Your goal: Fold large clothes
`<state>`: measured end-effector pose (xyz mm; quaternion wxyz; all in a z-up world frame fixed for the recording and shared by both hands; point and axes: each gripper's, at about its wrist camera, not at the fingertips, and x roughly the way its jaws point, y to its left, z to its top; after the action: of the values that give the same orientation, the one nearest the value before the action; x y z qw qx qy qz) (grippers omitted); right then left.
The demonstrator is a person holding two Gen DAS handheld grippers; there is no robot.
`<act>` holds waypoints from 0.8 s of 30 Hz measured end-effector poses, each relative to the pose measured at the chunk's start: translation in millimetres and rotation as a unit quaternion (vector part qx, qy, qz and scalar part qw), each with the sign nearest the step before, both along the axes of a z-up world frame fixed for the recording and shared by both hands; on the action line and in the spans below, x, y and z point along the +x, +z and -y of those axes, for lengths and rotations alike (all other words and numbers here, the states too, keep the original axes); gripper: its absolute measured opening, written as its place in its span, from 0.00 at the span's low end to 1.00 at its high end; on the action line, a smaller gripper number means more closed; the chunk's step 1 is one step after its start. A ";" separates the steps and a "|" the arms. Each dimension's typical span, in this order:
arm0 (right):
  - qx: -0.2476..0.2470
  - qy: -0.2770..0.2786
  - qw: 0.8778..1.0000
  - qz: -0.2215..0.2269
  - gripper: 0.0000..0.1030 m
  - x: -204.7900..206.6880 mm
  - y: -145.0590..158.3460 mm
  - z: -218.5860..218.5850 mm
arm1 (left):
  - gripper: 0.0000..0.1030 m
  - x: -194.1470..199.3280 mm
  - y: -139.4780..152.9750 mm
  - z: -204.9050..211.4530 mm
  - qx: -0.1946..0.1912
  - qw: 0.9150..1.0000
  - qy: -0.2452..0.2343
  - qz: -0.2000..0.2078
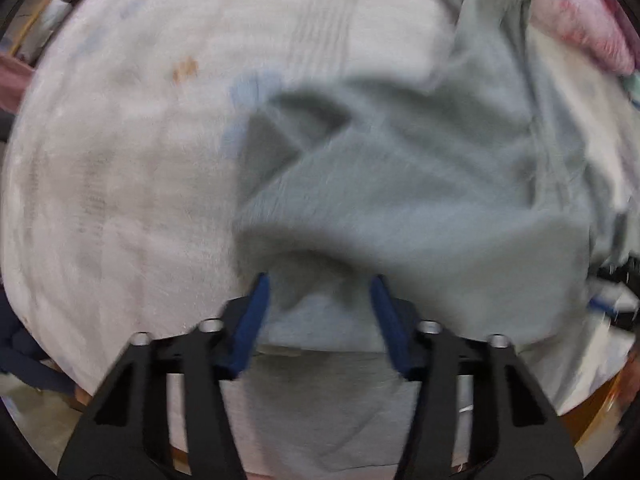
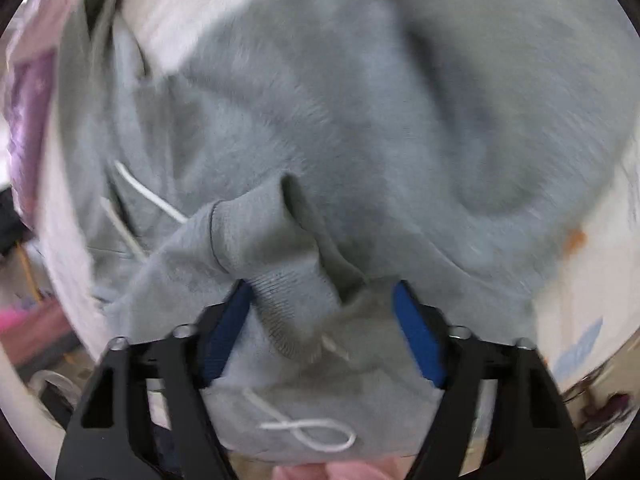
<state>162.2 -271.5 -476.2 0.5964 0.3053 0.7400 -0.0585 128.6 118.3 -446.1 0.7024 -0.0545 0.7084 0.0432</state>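
A crumpled grey hoodie (image 1: 420,184) lies heaped on the pale cloth-covered worktop (image 1: 120,160), with a pink fabric bundle (image 1: 580,12) at the far edge beside it. The left gripper (image 1: 320,292) hangs over a fold of it, blue pads spread with cloth between them but not pinched. The right gripper (image 2: 322,296) is likewise spread around a ribbed cuff (image 2: 276,264), and a white drawstring (image 2: 308,432) loops on the fabric below.
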 end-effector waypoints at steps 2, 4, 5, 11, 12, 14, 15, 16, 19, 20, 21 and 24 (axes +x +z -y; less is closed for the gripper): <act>-0.010 0.008 1.000 -0.003 0.25 4.1 -3.3 -7.8 | 0.13 -10.3 -32.0 -4.6 -0.023 0.995 0.001 -0.093; -0.053 0.026 0.998 0.008 0.13 7.0 10.3 -9.6 | 0.13 -18.8 -31.2 -4.5 -0.017 0.996 -0.014 -0.090; -0.076 0.026 0.997 0.004 0.12 5.0 17.3 -7.3 | 0.13 -21.2 -29.9 -4.1 -0.016 0.996 -0.021 -0.087; -0.095 -0.007 0.994 -0.048 0.25 -11.7 -3.2 14.9 | 0.17 -44.4 -41.9 -15.7 -0.014 0.988 0.007 -0.152; -0.101 -0.008 0.993 -0.055 0.46 -11.5 -1.5 16.4 | 0.24 -44.5 -37.3 -16.5 -0.005 0.988 0.003 -0.155; -0.126 0.005 0.991 -0.054 0.63 -8.8 11.5 20.8 | 0.59 -37.0 -15.8 -21.5 -0.027 0.991 0.004 -0.130; -0.131 0.010 0.991 -0.037 0.63 -6.1 20.7 22.9 | 0.59 -31.0 -4.5 -25.4 -0.043 0.993 0.007 -0.110; -0.130 0.011 0.991 -0.026 0.63 -2.6 26.6 22.7 | 0.59 -22.9 6.8 -28.2 -0.056 0.994 0.007 -0.092; -0.099 -0.001 0.995 0.005 0.63 5.3 38.1 29.1 | 0.59 17.0 25.4 -40.1 -0.072 0.996 0.013 -0.053; -0.088 0.001 0.996 0.008 0.63 7.8 36.5 30.3 | 0.64 32.4 24.6 -46.4 -0.077 0.996 0.025 -0.043; -0.085 0.003 0.996 0.006 0.63 9.6 33.8 31.0 | 0.67 43.7 21.9 -48.6 -0.073 0.996 0.035 -0.042; -0.070 0.017 0.997 -0.012 0.63 23.4 14.1 23.4 | 0.69 82.8 1.2 -63.1 -0.019 0.995 0.071 -0.061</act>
<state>185.6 -294.9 -462.2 0.6085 0.2493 0.7462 -0.1037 211.3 181.4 -444.9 0.6515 -0.1158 0.7452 0.0827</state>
